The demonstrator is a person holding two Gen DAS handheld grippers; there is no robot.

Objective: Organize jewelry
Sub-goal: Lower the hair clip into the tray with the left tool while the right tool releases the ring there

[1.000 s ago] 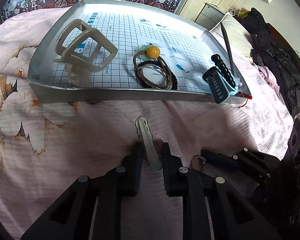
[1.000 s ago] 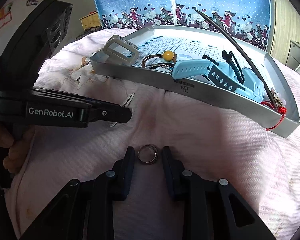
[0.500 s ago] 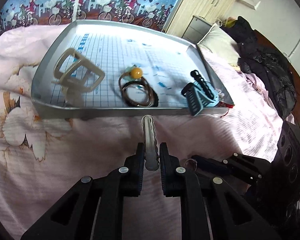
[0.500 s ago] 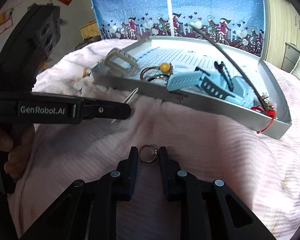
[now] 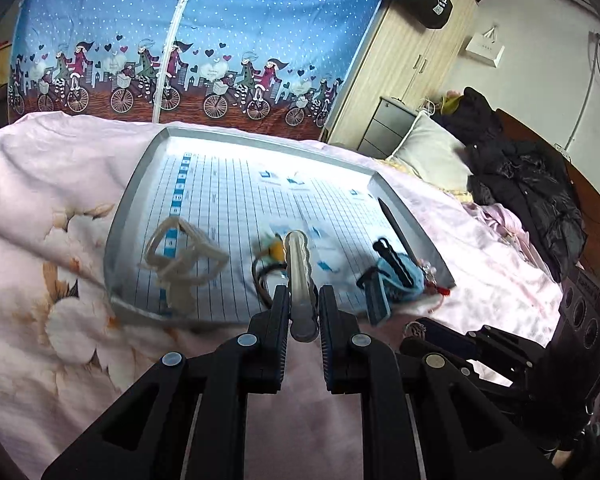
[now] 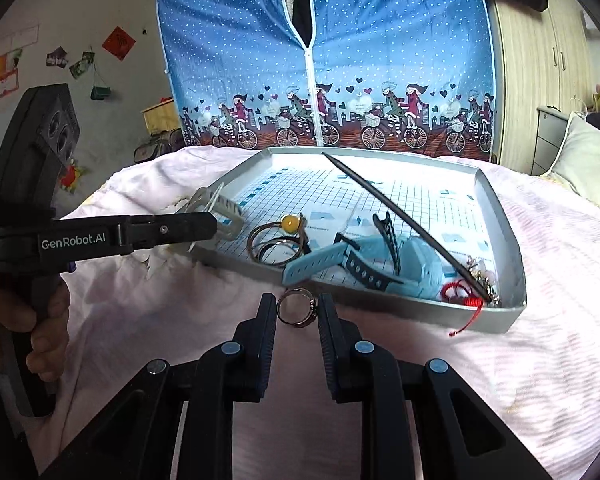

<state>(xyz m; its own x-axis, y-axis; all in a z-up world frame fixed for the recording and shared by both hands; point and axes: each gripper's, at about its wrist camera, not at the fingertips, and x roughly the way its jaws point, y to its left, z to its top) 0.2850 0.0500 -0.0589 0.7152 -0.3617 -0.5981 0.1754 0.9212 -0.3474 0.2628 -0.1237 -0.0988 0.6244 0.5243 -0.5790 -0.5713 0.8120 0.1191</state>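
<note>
Both jaws pinching: left gripper holds hair clip, right gripper ring.

"GenRobot.AI" in white on the black arm of the left tool.

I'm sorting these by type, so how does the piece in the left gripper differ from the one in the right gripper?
The left gripper is shut on a long, pale, wavy-edged hair clip; the right gripper is shut on a small round metal ring. The hair clip sticks out well past the fingertips, the ring sits between them. Both are lifted toward the tray.
</note>
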